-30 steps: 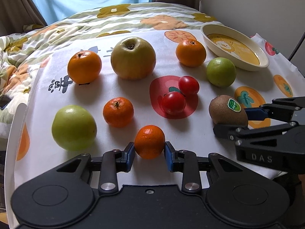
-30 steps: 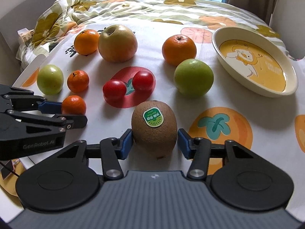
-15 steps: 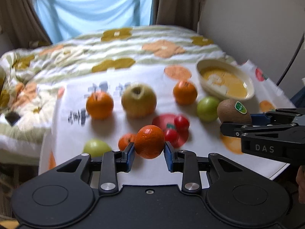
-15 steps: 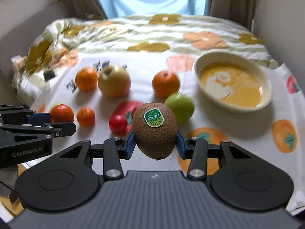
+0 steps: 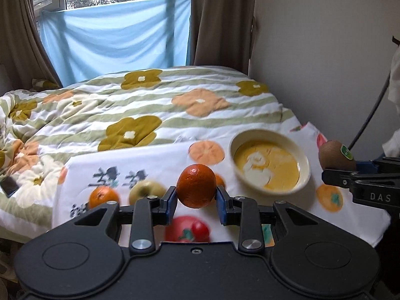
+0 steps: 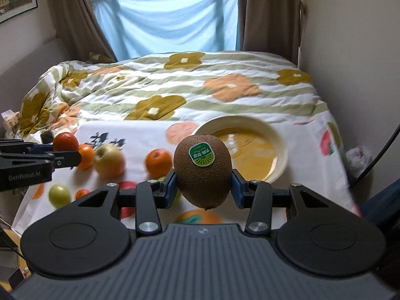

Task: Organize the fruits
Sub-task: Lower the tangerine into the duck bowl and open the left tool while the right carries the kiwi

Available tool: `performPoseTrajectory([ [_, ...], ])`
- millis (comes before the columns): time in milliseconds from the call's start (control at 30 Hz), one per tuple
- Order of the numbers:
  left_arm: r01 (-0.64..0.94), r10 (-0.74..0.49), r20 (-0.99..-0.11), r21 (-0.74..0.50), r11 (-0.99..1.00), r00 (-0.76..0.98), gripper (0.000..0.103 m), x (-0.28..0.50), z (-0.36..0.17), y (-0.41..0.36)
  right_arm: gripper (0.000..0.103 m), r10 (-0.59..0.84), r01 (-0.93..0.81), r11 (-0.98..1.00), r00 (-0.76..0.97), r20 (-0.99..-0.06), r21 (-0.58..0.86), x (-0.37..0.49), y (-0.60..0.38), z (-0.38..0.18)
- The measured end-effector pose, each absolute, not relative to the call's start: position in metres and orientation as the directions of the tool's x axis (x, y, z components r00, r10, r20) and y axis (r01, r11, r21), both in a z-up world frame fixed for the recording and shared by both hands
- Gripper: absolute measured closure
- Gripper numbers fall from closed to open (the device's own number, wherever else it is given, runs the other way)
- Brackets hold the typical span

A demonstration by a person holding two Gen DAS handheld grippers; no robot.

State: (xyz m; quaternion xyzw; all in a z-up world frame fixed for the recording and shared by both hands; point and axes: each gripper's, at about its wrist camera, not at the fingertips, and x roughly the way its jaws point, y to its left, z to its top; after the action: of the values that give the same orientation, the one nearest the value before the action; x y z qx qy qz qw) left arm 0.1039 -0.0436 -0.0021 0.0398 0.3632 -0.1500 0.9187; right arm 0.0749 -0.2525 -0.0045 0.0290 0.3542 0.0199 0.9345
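Note:
My left gripper [image 5: 196, 201] is shut on a small orange mandarin [image 5: 196, 185] and holds it high above the white fruit-print cloth [image 5: 155, 165]. My right gripper [image 6: 203, 188] is shut on a brown kiwi [image 6: 202, 172] with a green sticker, also lifted; the kiwi also shows at the right of the left wrist view [image 5: 335, 156]. A cream bowl with a yellow inside [image 5: 270, 162] [image 6: 252, 150] lies on the cloth, ahead of both grippers. On the cloth lie a yellow apple [image 6: 108, 160], oranges [image 6: 158, 162], a green apple [image 6: 58, 195] and a cherry tomato [image 5: 200, 228].
A flowered quilt [image 5: 140, 105] covers the bed beyond the cloth. A wall [image 5: 325, 50] stands close on the right, with a dark cable [image 5: 372, 115] hanging by it. Curtains and a blue sheet [image 5: 112, 37] hang at the window behind. A phone [image 5: 8, 186] lies on the quilt at the left.
Both grippers have risen well above the cloth with their fruits, from resting on it a second ago. The views now tilt up and show the bed and window.

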Motion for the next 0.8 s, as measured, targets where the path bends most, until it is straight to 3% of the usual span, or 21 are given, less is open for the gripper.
performPoseTrajectory([
  [467, 0.246, -0.205, -0.702, -0.044, 0.968, 0.682, 0.067, 0.19, -0.018, -0.146, 0.044, 0.099, -0.057, 0.995, 0.722, -0.685, 0.083, 0.162, -0.37, -0.027],
  [800, 0.279, -0.189, -0.763, -0.012, 0.96, 0.618, 0.067, 0.265, -0.071, -0.213, 0.044, 0.113, -0.056, 0.993, 0.685, -0.72, 0.102, 0.22, -0.412, -0.058],
])
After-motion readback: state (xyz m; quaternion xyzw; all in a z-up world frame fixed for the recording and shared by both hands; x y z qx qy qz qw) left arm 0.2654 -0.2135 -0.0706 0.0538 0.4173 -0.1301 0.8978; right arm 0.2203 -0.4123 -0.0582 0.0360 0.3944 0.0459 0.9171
